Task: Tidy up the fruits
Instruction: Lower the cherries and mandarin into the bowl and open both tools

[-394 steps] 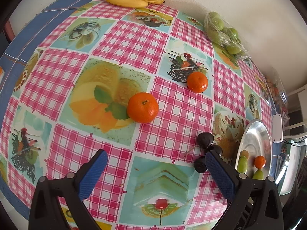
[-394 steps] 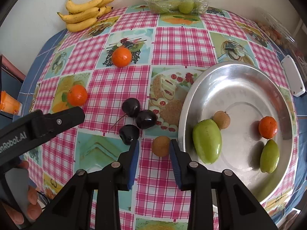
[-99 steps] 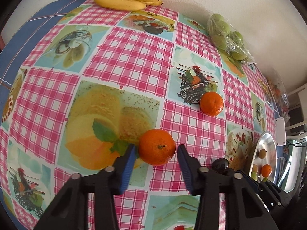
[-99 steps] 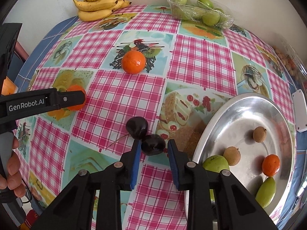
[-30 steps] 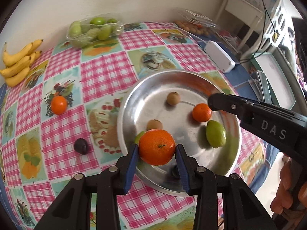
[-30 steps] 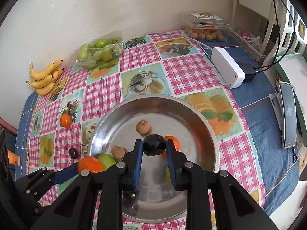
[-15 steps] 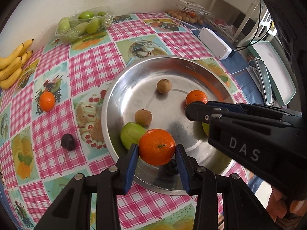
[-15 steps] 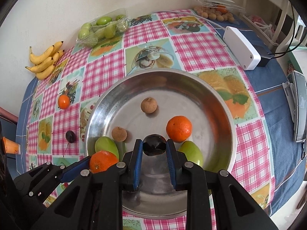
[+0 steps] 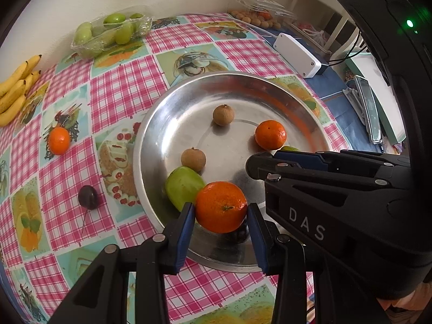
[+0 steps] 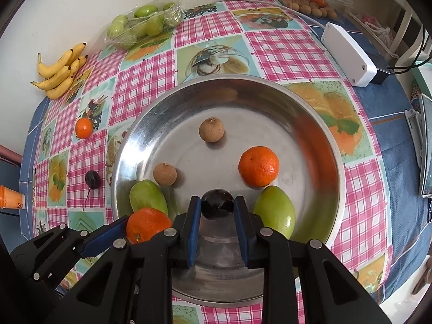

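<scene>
Checked tablecloth [image 9: 124, 86], steel tray [image 10: 310, 124], left claw [image 9: 220, 213] gripping mandarin [image 9: 220, 206], right claw [image 10: 217, 210] gripping cherry [image 10: 217, 205]

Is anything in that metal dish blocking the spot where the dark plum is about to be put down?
Nothing visible does. The dark plum, held in the right gripper, hangs over bare metal of the dish, between two green fruits on either side.

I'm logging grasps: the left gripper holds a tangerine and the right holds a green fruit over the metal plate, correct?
Not quite. The right gripper is shut on a dark cherry, not a green fruit, as the right wrist view shows. The left gripper does hold a tangerine over the metal plate.
</scene>
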`<state>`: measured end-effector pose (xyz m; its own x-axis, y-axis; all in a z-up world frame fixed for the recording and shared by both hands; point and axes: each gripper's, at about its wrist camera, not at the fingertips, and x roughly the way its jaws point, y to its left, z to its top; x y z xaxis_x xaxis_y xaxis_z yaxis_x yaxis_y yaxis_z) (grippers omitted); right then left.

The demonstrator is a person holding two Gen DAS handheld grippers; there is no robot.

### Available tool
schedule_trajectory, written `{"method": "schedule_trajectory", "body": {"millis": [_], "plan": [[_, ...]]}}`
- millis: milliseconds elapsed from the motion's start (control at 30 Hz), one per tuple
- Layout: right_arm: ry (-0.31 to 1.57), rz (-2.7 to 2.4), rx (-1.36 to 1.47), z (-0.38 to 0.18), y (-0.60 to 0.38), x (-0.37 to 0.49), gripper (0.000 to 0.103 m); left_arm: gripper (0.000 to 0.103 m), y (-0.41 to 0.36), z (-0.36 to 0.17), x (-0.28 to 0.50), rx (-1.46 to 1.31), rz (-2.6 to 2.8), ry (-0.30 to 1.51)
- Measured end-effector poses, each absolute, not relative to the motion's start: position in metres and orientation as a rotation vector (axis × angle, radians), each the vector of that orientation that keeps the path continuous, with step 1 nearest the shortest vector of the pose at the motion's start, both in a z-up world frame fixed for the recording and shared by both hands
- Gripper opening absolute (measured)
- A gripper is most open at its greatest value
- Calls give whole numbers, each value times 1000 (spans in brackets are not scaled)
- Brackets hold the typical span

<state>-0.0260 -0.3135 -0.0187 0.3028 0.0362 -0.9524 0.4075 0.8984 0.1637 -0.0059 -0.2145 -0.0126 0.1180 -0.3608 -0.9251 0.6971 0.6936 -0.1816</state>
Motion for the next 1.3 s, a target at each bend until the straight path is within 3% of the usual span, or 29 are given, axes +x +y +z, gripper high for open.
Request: {"method": "schedule_trajectory", "body": {"millis": [667,1300], "plan": [[1223,-265,430,-12,-316,-27,28,44,-199,-8,6,263,-756,1241],[1194,-256,403,-5,-307,-23,28,47,-88,1,79,-63,-419,1227]]}}
